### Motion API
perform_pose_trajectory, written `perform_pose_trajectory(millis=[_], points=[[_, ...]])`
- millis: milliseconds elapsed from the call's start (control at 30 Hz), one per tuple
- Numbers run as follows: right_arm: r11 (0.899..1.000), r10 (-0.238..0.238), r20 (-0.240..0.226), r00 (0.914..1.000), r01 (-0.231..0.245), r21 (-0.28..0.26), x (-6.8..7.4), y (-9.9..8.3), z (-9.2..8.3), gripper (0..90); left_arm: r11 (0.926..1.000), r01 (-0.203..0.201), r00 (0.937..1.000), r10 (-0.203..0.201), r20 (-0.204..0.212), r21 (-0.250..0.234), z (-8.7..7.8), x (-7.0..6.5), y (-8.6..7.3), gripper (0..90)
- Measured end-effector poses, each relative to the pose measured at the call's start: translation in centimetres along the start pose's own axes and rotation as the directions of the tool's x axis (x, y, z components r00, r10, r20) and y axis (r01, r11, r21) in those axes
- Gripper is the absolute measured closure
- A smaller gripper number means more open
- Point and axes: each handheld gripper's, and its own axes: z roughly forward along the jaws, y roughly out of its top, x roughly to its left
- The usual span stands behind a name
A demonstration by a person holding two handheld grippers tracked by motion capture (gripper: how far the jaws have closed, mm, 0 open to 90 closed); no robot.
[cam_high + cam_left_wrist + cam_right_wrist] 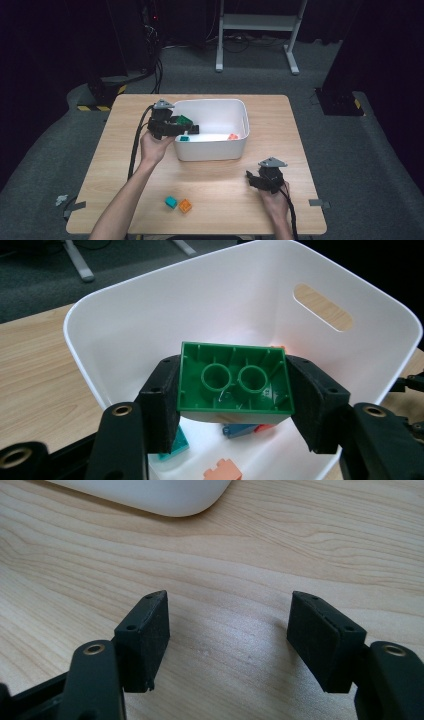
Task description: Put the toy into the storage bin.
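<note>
1. Overhead, the high view shows the left claw reaching over the near left wall of the white bin, which stands on the wooden bench. A green brick sits in that claw, small and partly hidden by the black jaws.
2. The left gripper view settles the grip: the left claw is clamped on the green brick, one pad pressed on each short side. The brick's hollow underside, with its two round tubes, faces the camera, and it hangs above the inside of the white bin.
3. That same view shows what lies on the bin floor under the brick: a teal brick, a blue brick and an orange brick. It also shows an oval handle slot in the far wall.
4. The high view shows two loose bricks on the bench near the front edge, a teal cube and an orange cube, just beside each other and well apart from the bin.
5. The right claw rests low by the bench's right front in the high view; whether it stands apart is hard to tell there.
6. The right gripper view shows it: the right claw stands apart, with bare wood between the jaws and a bin corner beyond.
</note>
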Motion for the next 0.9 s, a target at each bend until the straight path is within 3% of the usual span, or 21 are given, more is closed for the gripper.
perform_pose_trajectory(millis=[500,900], points=[[1.000,0.000,0.000,1.0000,0.000,0.000,0.0,0.0,0.0,33.2,0.9991,0.011,0.9998,-0.011,-0.014,0.041,1.6,0.6,-0.5,42.7],[1.000,0.000,0.000,1.0000,0.000,0.000,0.0,0.0,0.0,33.1,0.9999,0.009,0.9999,-0.009,-0.009,0.013,0.5,0.5,-0.8,31.6]])
